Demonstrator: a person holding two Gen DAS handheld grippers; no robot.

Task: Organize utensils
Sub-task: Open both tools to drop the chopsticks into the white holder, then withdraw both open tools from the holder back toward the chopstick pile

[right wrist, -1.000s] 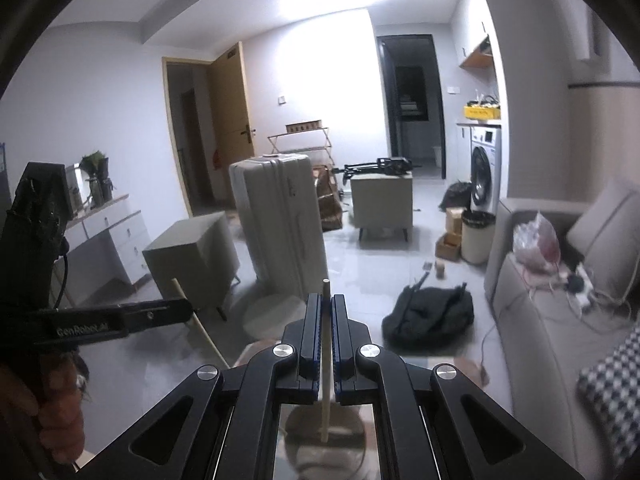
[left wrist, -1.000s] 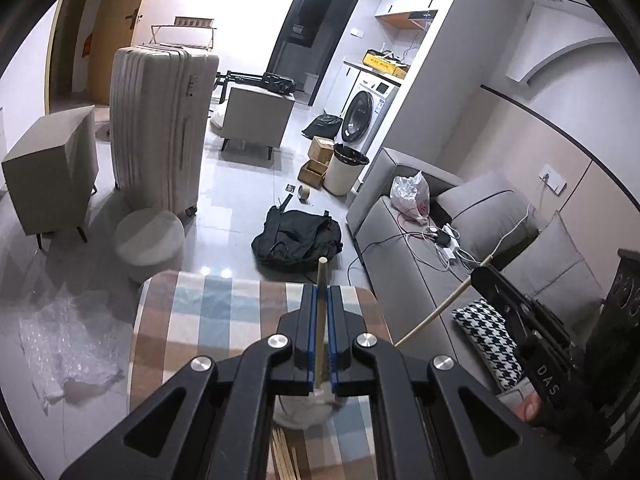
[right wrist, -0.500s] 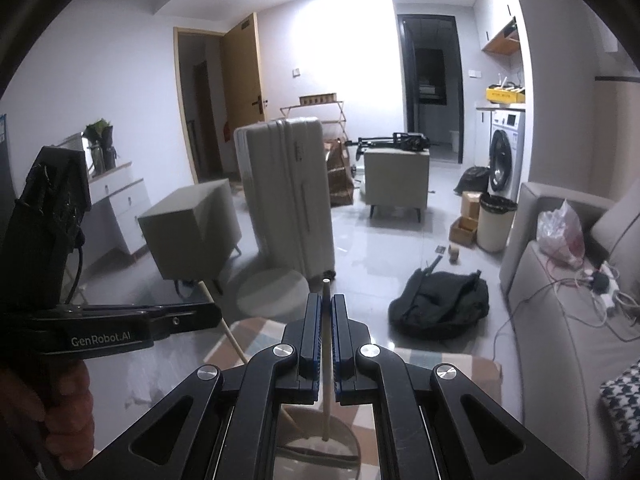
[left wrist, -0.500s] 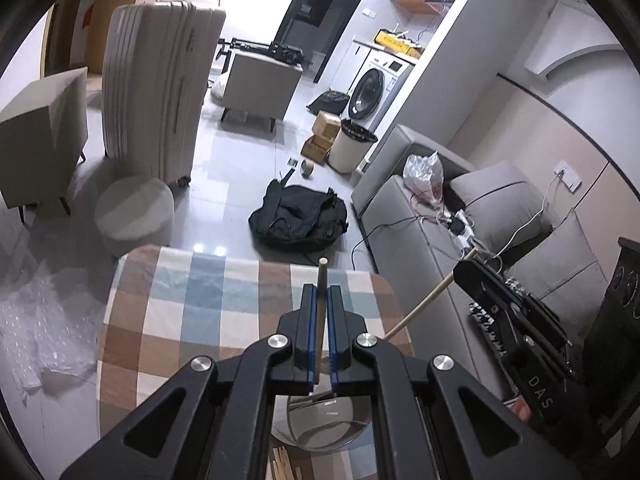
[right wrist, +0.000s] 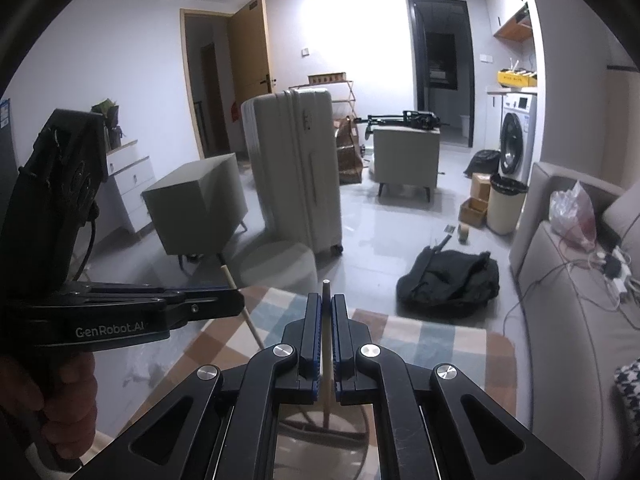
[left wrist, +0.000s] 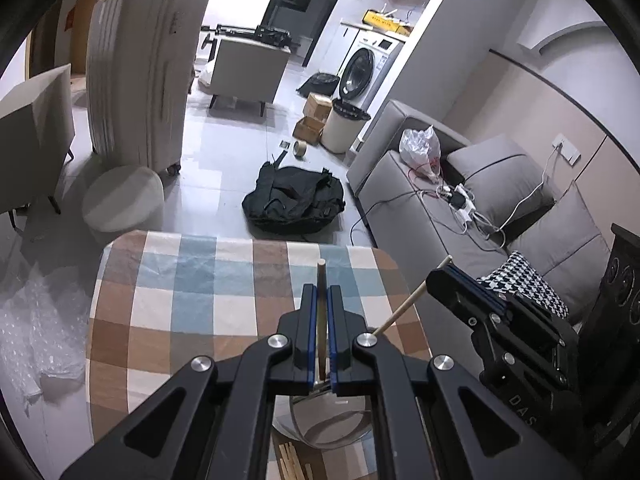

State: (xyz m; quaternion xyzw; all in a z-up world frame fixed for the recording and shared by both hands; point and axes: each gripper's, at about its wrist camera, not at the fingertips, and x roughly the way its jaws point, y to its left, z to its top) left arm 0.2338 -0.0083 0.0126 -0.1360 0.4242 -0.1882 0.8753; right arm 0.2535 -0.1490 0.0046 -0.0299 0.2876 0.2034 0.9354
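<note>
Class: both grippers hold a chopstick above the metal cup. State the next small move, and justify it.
Probably lower both a little further before letting go. The left gripper and right gripper are each shut on a chopstick whose lower end points into the cup beneath them, so the sticks should drop inside it.

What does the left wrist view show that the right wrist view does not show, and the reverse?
Only the left wrist view: the grey sofa's black-and-white houndstooth cushion in full, crumpled bubble wrap on the floor, loose wooden sticks below the round metal container.

Only the right wrist view: the open wooden door, a white drawer cabinet, the hand holding the left claw.

Both: each claw shut on a thin wooden chopstick, the checked tablecloth, the cream hard-shell suitcase, the black bag.
</note>
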